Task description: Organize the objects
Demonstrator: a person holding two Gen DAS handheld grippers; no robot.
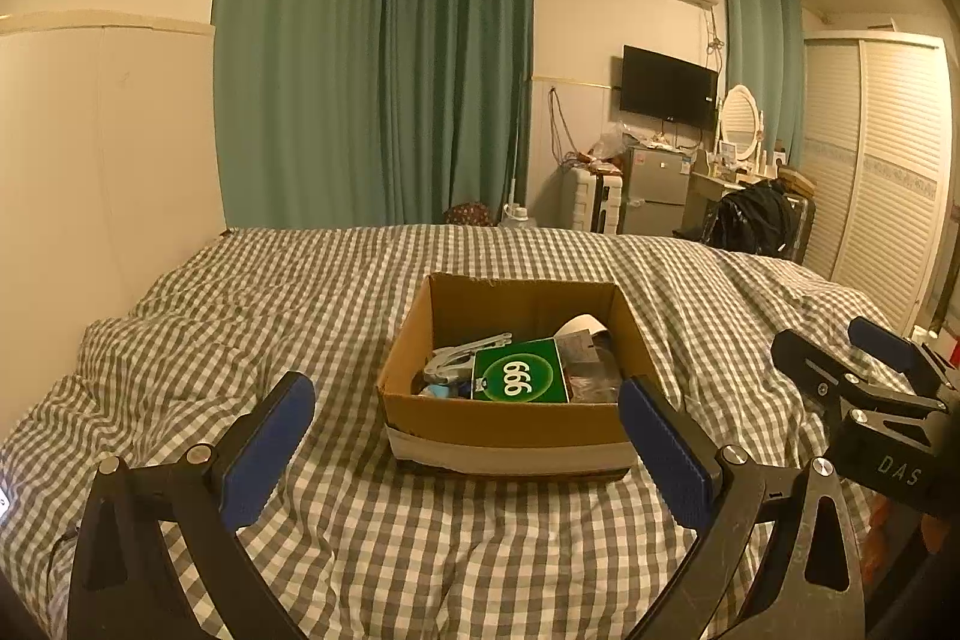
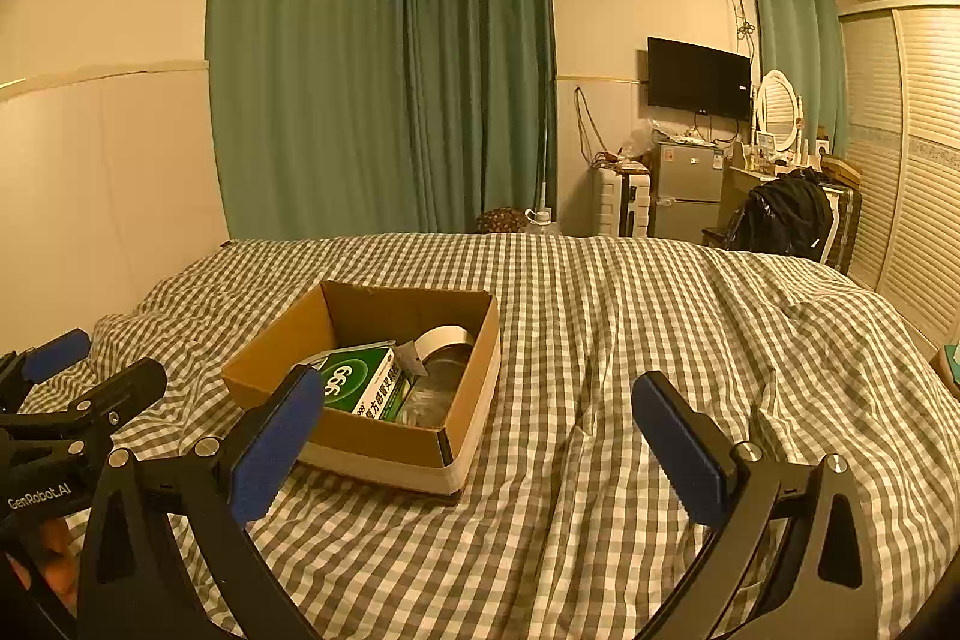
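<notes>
Both the left gripper (image 1: 467, 439) and the right gripper (image 2: 477, 433) hover over the checked quilt (image 2: 600, 340) with jaws spread wide, holding nothing. The cardboard box (image 1: 504, 424) sits mid-bed, already holding a green medicine packet (image 1: 519, 373), metal pliers (image 1: 456, 355), a tape roll (image 2: 447, 337) and a clear jar (image 2: 435, 388). No loose item shows on the quilt, so this fits either a finished tidy or an unpacking; nothing blocks the box.

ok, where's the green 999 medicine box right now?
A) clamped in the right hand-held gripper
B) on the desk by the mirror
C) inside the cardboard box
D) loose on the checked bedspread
C: the green 999 medicine box lies inside the open cardboard box among other items, and both the left hand-held gripper and the right hand-held gripper are open and empty.
</notes>
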